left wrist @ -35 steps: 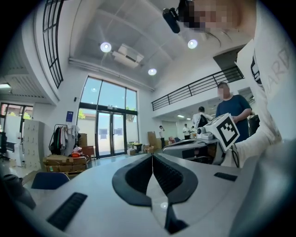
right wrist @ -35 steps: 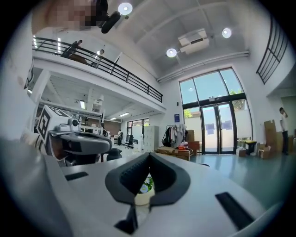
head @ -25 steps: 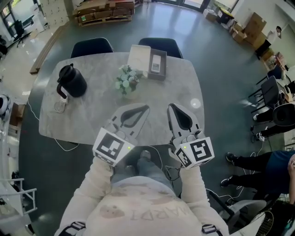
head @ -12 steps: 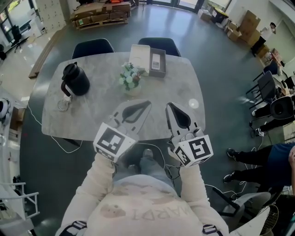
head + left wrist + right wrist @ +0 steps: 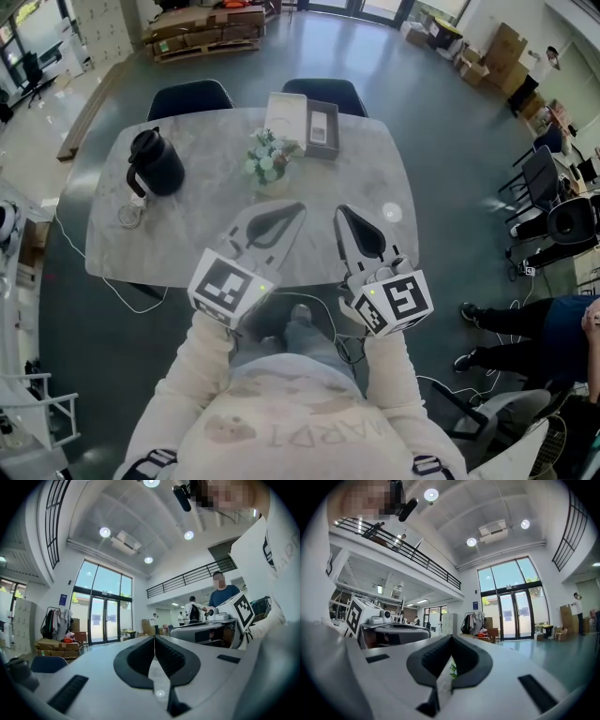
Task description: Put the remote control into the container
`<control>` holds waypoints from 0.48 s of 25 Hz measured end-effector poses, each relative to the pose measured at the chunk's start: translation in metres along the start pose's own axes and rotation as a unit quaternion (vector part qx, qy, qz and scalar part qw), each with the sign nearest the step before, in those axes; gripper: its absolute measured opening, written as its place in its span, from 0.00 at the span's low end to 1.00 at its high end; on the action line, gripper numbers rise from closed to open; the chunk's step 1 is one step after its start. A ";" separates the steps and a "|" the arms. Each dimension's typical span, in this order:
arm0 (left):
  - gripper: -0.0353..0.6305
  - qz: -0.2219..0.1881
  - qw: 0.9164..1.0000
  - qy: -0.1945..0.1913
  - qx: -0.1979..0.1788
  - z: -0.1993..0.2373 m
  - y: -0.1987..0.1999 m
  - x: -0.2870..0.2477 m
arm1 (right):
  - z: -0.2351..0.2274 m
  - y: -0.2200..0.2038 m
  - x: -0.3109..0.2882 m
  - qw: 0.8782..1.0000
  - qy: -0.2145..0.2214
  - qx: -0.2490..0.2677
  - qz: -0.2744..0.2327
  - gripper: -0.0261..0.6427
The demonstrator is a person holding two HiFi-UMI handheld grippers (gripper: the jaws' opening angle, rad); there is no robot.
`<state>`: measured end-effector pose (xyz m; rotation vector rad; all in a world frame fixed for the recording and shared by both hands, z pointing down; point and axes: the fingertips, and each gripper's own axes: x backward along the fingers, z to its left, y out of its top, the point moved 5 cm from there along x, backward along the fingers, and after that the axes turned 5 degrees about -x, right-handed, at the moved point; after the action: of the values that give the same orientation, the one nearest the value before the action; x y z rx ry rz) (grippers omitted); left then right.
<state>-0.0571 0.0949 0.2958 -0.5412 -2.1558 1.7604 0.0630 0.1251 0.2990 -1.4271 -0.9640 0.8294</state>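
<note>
A pale remote control [image 5: 318, 127] lies inside a dark grey open container [image 5: 322, 150] at the far side of the marble table [image 5: 187, 234]. My two grippers hover side by side over the table's near edge, well short of the container. In the head view the left gripper [image 5: 298, 208] is shut with nothing in it. So is the right gripper [image 5: 339, 212]. In the left gripper view the left gripper [image 5: 154, 637] has its jaws meeting at the tip. The right gripper view shows the right gripper [image 5: 451, 637] the same way, with nothing held.
A small pot of flowers [image 5: 267, 159] stands between the grippers and the container. A white flat lid [image 5: 284, 111] lies left of the container. A black jug [image 5: 155, 164] and a glass [image 5: 127, 217] stand at the left. Two dark chairs [image 5: 190, 95] are behind the table. A seated person's legs [image 5: 506, 328] are at the right.
Both grippers have drifted slightly forward over the table's near edge. Their jaws stay shut and nothing on the table has moved.
</note>
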 end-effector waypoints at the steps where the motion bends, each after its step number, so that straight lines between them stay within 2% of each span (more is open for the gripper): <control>1: 0.07 -0.001 1.000 0.000 -0.001 0.001 0.002 0.000 | 0.001 0.000 -0.001 1.000 0.001 -0.001 0.000 0.06; 12: 0.07 -0.007 1.000 0.004 0.001 0.010 0.003 0.002 | 0.005 0.001 -0.009 1.000 0.006 0.001 0.007 0.06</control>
<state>-0.0630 0.0876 0.2907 -0.5312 -2.1472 1.7493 0.0549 0.1191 0.2975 -1.4383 -0.9446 0.8307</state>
